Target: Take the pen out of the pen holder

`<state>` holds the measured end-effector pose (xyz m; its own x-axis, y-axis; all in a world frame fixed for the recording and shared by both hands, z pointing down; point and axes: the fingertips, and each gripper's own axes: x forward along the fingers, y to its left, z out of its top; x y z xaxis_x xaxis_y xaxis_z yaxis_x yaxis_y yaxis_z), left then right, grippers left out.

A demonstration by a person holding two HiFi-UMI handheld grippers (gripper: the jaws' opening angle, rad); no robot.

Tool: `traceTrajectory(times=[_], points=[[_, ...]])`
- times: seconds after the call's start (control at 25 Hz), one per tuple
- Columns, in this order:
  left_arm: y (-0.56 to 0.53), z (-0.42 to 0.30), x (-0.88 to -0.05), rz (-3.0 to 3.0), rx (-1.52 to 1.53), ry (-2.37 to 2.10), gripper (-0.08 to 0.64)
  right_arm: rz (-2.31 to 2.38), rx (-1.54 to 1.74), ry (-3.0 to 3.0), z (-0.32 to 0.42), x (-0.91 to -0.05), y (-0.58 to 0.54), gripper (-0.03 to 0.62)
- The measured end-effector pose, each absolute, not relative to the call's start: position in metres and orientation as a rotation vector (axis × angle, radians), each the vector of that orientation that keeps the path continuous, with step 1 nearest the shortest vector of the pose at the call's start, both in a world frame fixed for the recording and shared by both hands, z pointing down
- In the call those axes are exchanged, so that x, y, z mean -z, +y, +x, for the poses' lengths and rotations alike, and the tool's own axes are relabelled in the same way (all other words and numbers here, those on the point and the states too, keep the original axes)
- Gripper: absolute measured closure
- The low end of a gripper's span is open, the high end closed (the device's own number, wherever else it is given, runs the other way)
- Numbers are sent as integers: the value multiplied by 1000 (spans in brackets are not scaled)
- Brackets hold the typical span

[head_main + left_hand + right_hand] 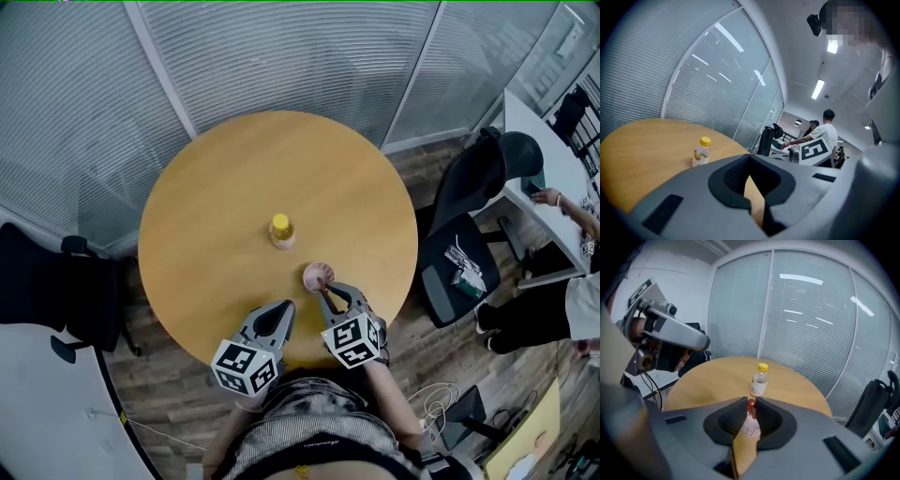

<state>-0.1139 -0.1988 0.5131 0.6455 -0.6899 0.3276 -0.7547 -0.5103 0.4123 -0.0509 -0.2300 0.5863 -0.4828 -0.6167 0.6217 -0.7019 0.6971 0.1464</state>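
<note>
A small pink pen holder (pixel 318 275) stands on the round wooden table (pixel 216 216), near its front edge. In the right gripper view the holder (pixel 751 426) sits just below the jaws, and a red-topped pen (pixel 751 404) sticks up out of it. My right gripper (pixel 751 402) is shut on that pen top; from above, this gripper (pixel 325 291) reaches the holder from the near side. My left gripper (pixel 285 307) hovers over the table edge to the left of the holder. Its tips (pixel 750 157) meet with nothing between them.
A clear bottle with a yellow cap (pixel 281 230) stands mid-table, beyond the holder. Black office chairs (pixel 464 253) are at the right, another dark chair (pixel 56 291) at the left. People sit at a white desk (pixel 553 178) far right. Glass walls with blinds stand behind the table.
</note>
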Motion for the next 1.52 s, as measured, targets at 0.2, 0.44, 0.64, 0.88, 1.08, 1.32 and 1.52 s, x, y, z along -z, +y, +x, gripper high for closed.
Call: traceTrajectory(times=[0.2,0.44,0.64,0.88,1.08,1.32,1.52], points=[[-195,-114,-511,2335,-153,-1130,555,1022,-145,-2271,-49,-554,-229,528],[-189,-117,-512,2323,-147,-1143,555,1038,-137,-2300,-49,-519,-226,528],[-190,-119,-510,2326,-135,-1154,555,1051,-120,-2324,-49,-497,-226,529],[-187,-113,-506,2340,-145,-1162,555,1054,-106,-2341,-45,-475,-221,531],[-183,-109,-504,2338,-139,-1157,555,1041,-109,-2353,-45,-470,-217,531],[-179,-106,-505,2332,-136,-1155,555,1043,-126,-2358,-44,-472,-214,531],[-176,-105,-506,2330,-142,-1155,555,1020,-108,-2352,-43,-471,-211,532]])
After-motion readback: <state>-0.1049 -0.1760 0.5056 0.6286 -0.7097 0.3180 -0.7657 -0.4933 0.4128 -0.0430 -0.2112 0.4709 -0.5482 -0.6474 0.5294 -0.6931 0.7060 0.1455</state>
